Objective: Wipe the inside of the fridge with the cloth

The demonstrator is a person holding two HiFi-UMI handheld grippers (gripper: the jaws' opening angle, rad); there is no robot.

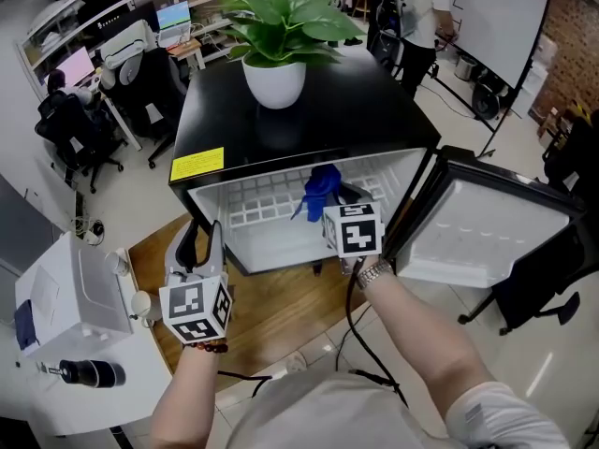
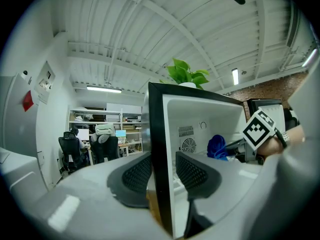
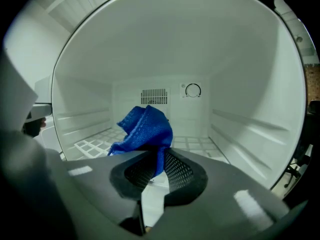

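While left gripper (image 2: 161,176) clamps the fridge (image 1: 281,124) left wall, right gripper (image 3: 155,171) pinches the cloth (image 3: 145,129) inside.
Press cloth flat on shelf (image 3: 95,145), sweep to back corners, hold pinch tight.

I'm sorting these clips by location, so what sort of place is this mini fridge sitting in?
Probably an office or lab workspace: lit computer monitors, black office chairs, and a whiteboard on a stand near a brick wall.

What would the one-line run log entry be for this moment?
left gripper: clamped on wall | right gripper: holds cloth inside fridge | door: open
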